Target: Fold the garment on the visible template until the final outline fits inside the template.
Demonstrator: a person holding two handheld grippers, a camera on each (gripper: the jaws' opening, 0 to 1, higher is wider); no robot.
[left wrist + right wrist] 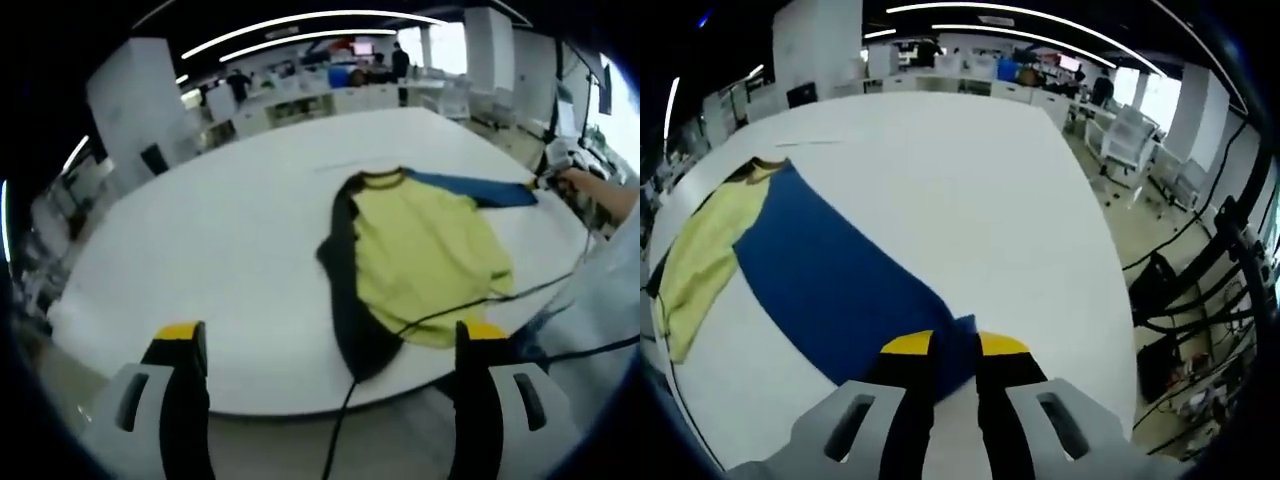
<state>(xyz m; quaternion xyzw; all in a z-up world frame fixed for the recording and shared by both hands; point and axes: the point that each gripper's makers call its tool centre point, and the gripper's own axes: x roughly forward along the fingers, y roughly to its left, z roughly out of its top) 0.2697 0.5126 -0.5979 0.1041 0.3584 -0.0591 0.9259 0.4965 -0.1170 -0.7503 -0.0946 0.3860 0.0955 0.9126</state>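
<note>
The shirt [420, 255] lies flat on the table [230, 230], its blue sleeve [840, 275] stretched out to my right gripper [955, 352], which pinches the cuff. If that thin grip slips as I carry the sleeve over, the fold will land crooked. My left gripper [330, 345] hangs wide open off the near edge, well short of the hem.

Yellow-blue garment [425, 262] flat on table [230, 240]
</note>
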